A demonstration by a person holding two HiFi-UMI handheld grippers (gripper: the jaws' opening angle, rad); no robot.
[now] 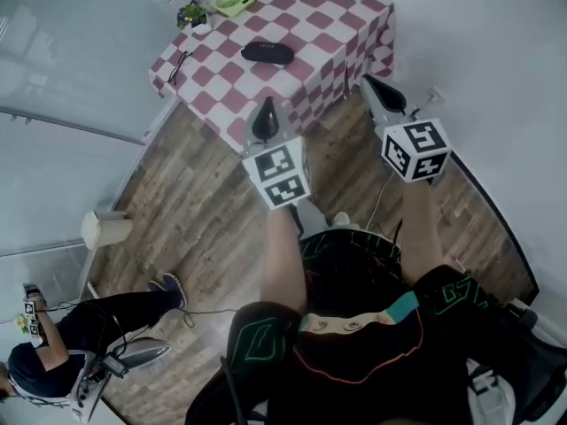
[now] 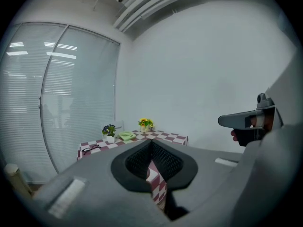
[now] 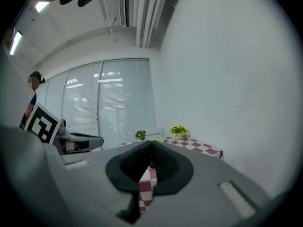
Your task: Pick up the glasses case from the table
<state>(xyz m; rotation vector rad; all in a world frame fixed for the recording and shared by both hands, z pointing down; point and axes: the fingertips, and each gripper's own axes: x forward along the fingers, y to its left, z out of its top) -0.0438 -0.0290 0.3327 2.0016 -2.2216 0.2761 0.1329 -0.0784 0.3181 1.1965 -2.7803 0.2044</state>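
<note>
Item: glasses case (image 1: 267,52), black, flat on checkered table (image 1: 354,16), at 12 o'clock of L gripper (image 1: 264,115). L gripper, R gripper (image 1: 374,87): jaws pressed together, empty, well apart from case. Prob. approach stage, so no need to spread yet.

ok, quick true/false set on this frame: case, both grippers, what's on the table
1. The glasses case lies on the checkered table. True.
2. The left gripper is holding the case. False: its jaws are together on nothing, and the case lies apart from it on the cloth.
3. The right gripper has its jaws together and empty. True.
4. The tablecloth is blue and white. False: it is red and white check.
5. A potted plant stands on the table beside a green object. True.
</note>
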